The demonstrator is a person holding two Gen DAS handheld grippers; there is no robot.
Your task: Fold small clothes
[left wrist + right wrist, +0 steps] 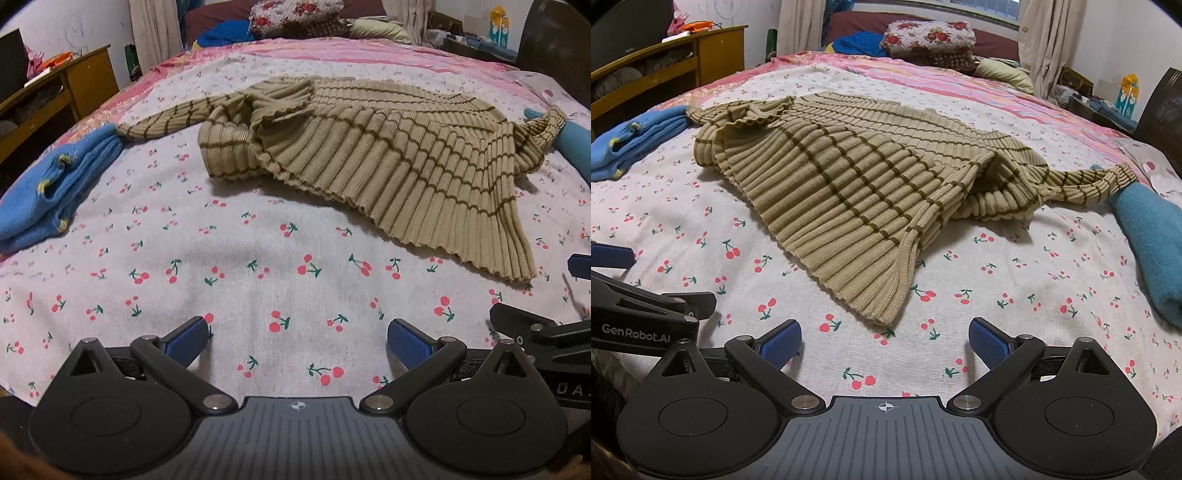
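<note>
Down at the near edge of the bed there are two grippers, both hovering over the cherry-print sheet (229,258) with nothing between their fingers. The left gripper (297,341) has its blue pads spread wide, and the right gripper (884,341) is spread just as wide. Each one pokes into the other's view at the side, cut off by the frame.

Just past the right gripper sits one tan ribbed sweater (849,177) with dark stripes, lying rumpled in the middle of the sheet, its hem corner nearest. Two sleeves: one reaches left and touches a folded blue knit piece (48,188) with yellow flecks, the other reaches right to a teal folded cloth (1148,247), partly cut off. So three clothing items on the sheet.

Further back, a stack of floral folded bedding (927,38), a blue heap (858,42) beside it, and a wooden desk (713,51) on the left. Stuff on the far right is too small to make out.
</note>
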